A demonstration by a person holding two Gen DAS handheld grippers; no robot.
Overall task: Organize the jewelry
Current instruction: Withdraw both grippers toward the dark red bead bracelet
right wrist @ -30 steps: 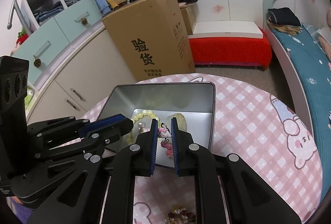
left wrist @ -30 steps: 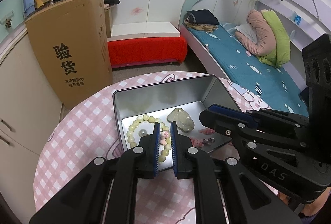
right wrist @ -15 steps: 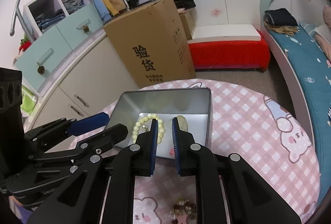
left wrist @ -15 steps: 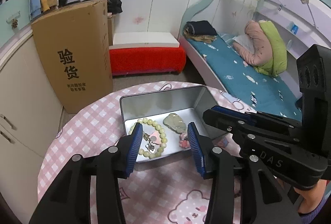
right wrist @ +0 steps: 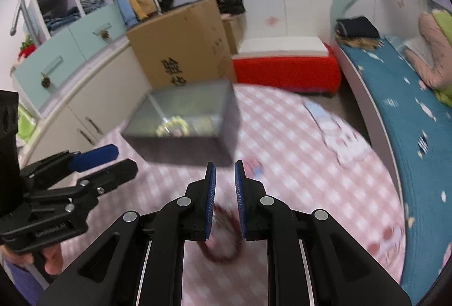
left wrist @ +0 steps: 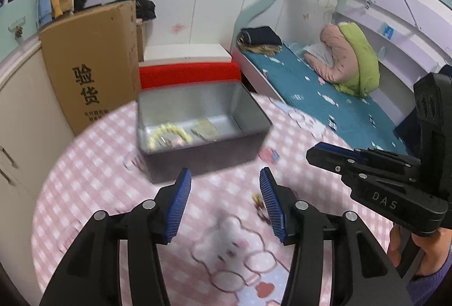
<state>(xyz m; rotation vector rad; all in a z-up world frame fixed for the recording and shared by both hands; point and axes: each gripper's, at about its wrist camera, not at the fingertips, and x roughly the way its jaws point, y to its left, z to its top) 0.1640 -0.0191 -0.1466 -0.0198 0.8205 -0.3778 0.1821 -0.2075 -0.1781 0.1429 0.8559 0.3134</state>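
We lower the narrowly parted, empty right tongs (right wrist: 225,178) squarely over the dark-red bracelet (right wrist: 223,245); the left tongs (left wrist: 224,187) stand wide, empty.

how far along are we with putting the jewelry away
Partly done. A yellow bead bracelet and a pale pendant already lie in the metal tin. Nothing is in hand: the left hand-held gripper is open and the right hand-held gripper holds nothing. Left: the dark red bracelet on the tablecloth.
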